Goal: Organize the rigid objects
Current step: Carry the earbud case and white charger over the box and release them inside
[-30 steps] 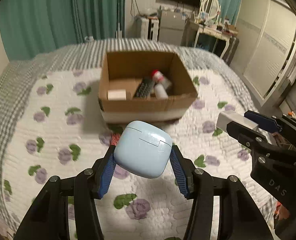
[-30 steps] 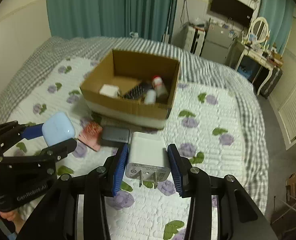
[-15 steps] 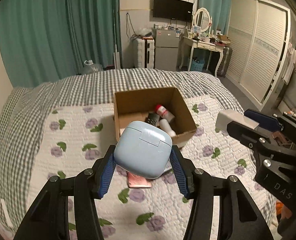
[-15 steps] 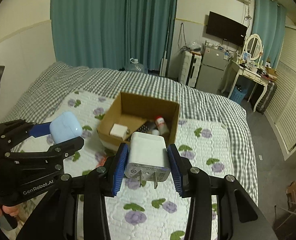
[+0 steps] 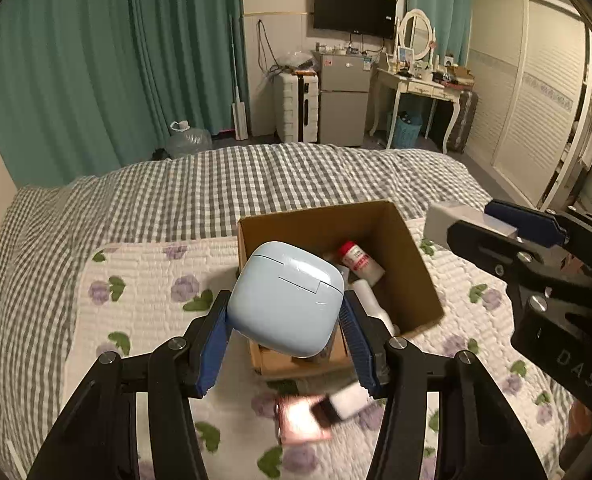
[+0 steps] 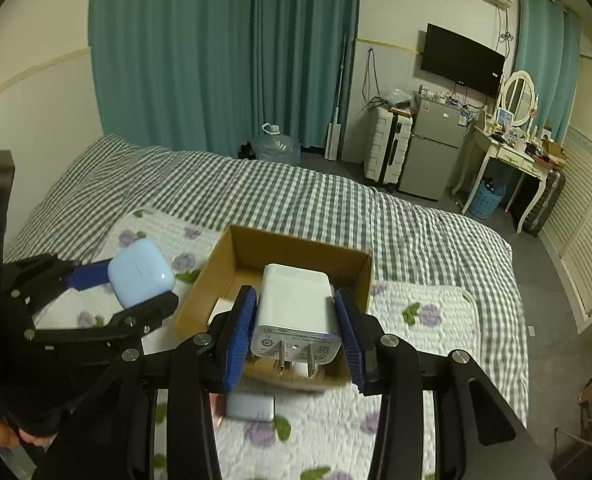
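My left gripper point(image 5: 286, 330) is shut on a pale blue earbud case point(image 5: 286, 298), held in the air in front of the open cardboard box point(image 5: 412, 272). My right gripper point(image 6: 296, 334) is shut on a white plug charger point(image 6: 296, 312) with its two prongs pointing toward the camera. The charger hangs over the near side of the box point(image 6: 200, 292). In the right wrist view the left gripper point(image 6: 136, 298) with the blue case point(image 6: 140, 278) is at the left. Inside the box lie a red-capped white bottle point(image 5: 358, 260) and other small items.
The box sits on a flowered quilt point(image 5: 144, 300) over a checked bed cover point(image 5: 216, 184). A pink card point(image 5: 302, 420) and a grey power bank point(image 6: 252, 406) lie on the quilt in front of the box. Beyond the bed are a fridge point(image 5: 342, 100), a dressing table point(image 5: 424, 84) and green curtains point(image 5: 96, 72).
Both grippers have risen and pulled back with their objects still held. The box now looks smaller and lower in both views, and more of the room shows.
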The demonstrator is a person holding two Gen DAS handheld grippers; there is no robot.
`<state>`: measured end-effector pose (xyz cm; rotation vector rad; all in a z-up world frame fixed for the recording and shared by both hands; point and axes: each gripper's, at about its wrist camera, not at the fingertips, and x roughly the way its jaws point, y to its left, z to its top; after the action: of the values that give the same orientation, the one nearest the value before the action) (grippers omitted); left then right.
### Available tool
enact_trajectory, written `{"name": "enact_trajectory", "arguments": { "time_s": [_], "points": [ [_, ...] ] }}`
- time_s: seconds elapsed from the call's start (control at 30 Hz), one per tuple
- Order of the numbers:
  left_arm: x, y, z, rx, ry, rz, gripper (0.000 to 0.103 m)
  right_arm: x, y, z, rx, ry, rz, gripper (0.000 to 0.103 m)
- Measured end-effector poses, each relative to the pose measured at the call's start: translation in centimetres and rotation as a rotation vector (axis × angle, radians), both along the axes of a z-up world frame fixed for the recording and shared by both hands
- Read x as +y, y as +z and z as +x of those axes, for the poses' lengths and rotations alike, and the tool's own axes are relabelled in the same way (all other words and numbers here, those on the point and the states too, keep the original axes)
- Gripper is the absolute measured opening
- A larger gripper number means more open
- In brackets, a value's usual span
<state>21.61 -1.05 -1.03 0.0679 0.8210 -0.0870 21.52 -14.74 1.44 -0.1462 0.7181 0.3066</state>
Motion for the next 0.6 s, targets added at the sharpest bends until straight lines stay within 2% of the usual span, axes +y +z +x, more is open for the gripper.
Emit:
{"name": "enact_trajectory", "arguments": {
  "time_s": [0.17,0.33,0.6],
  "points": [
    [0.2,-2.1,3.4,0.026,0.0,-0.009,0.054,0.2,-2.3,4.2,0.038,-0.012,0.004,0.041],
    [-0.6,-4.4,5.9,0.051,-0.031,-0.005,0.054,0.0,-5.9,8.6,0.09,-0.031,0.009,0.041],
    [-2.2,-9.0,9.1,0.101,-0.068,0.051,0.054,0.2,-11.7,13.4,0.17,-0.027,-0.014,0.041]
  ]
}}
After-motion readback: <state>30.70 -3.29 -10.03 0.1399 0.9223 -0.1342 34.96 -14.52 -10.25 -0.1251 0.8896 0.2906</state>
